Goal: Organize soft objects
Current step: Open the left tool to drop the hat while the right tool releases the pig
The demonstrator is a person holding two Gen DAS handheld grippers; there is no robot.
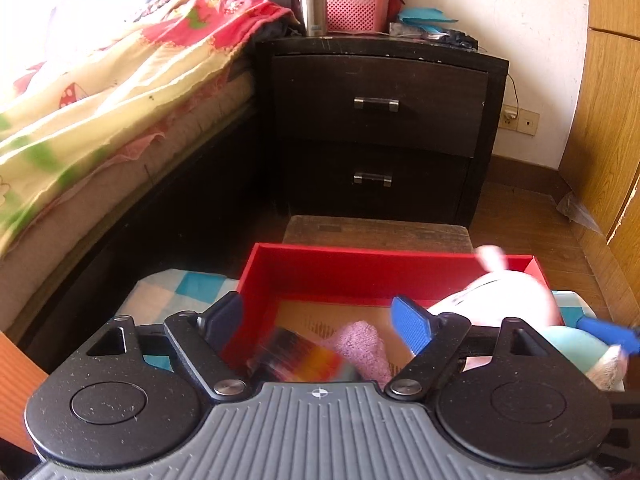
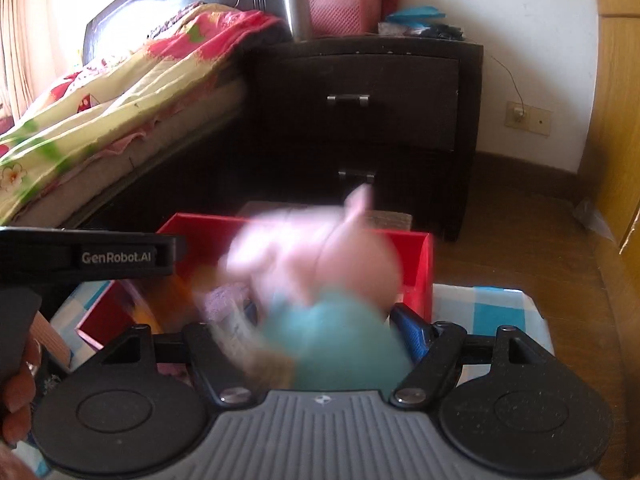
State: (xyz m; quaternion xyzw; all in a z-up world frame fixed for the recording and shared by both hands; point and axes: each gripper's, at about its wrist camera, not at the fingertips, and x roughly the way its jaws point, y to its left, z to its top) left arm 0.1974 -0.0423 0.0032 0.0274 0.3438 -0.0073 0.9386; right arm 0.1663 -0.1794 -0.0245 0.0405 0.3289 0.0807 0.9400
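My left tool [image 1: 318, 316] stands wide open over the red box [image 1: 320, 268], nothing between its blue pads. Below the gap, inside the box, lie a pink fuzzy cloth [image 1: 362, 346] and a striped multicoloured item [image 1: 304, 358]; the latter is smeared by motion, so I cannot identify it. The box sits on a blue-checked cloth [image 1: 180, 292] covering the surface; the tool body hides its near wall.

The plush toy [image 2: 320, 272], pink head and teal body, sits between the fingers of my right tool [image 2: 324, 328], over the right end of the box. It is heavily blurred. Only the right pad shows; the left one is hidden behind the toy, so I cannot tell whether the pads press on it. From the left wrist the toy is cut off by the tool's arm.

A hand [image 2: 18, 384] appears at the left edge, partly out of frame. The nightstand [image 1: 380, 120] stands behind.
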